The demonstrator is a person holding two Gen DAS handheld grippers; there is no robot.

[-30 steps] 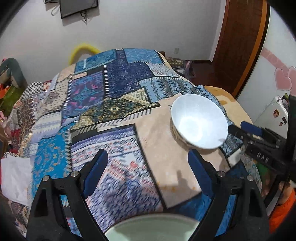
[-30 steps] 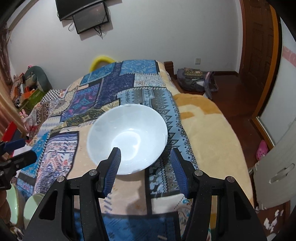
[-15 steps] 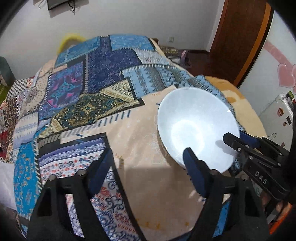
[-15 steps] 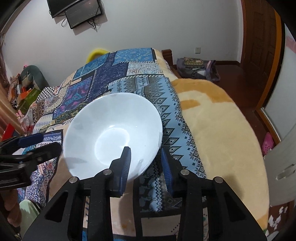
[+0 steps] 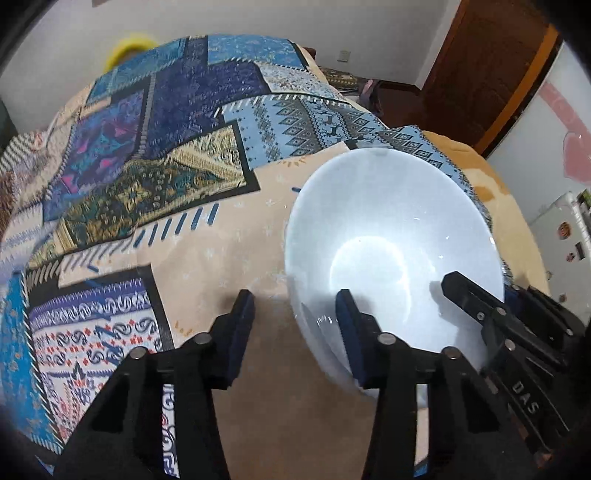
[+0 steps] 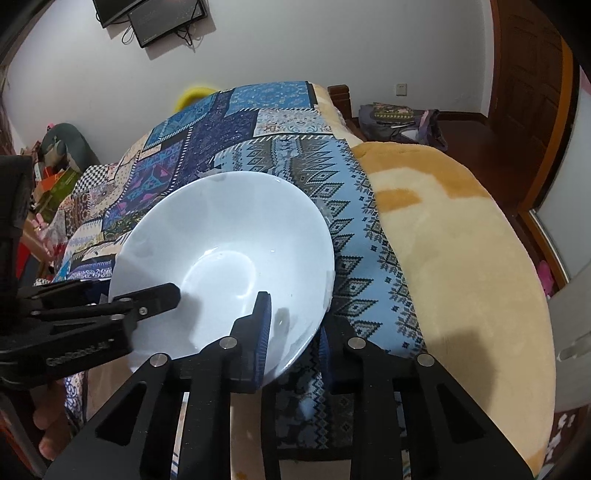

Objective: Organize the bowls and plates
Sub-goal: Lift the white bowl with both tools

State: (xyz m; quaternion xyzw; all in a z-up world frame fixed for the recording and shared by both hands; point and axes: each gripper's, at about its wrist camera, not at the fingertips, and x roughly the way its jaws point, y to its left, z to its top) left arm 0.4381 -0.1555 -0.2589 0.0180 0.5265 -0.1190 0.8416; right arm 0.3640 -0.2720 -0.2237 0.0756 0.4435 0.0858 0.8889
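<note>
A round, glossy white ceramic bowl (image 6: 221, 258) is seen tilted above a bed covered with a blue patchwork-patterned quilt (image 5: 184, 122), its open side turned toward both cameras. The bowl is clamped at its near rim by the right gripper (image 6: 293, 325): 1 blue-padded finger (image 6: 263, 325) is pressed against the inside wall and the other finger is set against the outside, so the bowl's wall is pinched between the 2.

The left gripper (image 5: 295, 325) is brought to the opposite side of the same bowl. In the left wrist view, 1 of its blue-padded fingers (image 5: 347, 328) lies inside the bowl (image 5: 391, 254), while the other finger (image 5: 242, 325) stands outside, over the beige patch of the quilt. The 2 fingers are held apart, with the rim between them; whether either pad touches the bowl cannot be told. In the right wrist view, the tip of the left gripper (image 6: 110, 299) is seen reaching over the bowl's left rim.

Beside the quilt, a plush yellow and cream blanket (image 6: 461, 258) is spread over the right part of the bed. A dark wall-mounted screen (image 6: 166, 18) is seen on the white wall behind, and a brown wooden door (image 5: 480, 66) is seen at the right.
</note>
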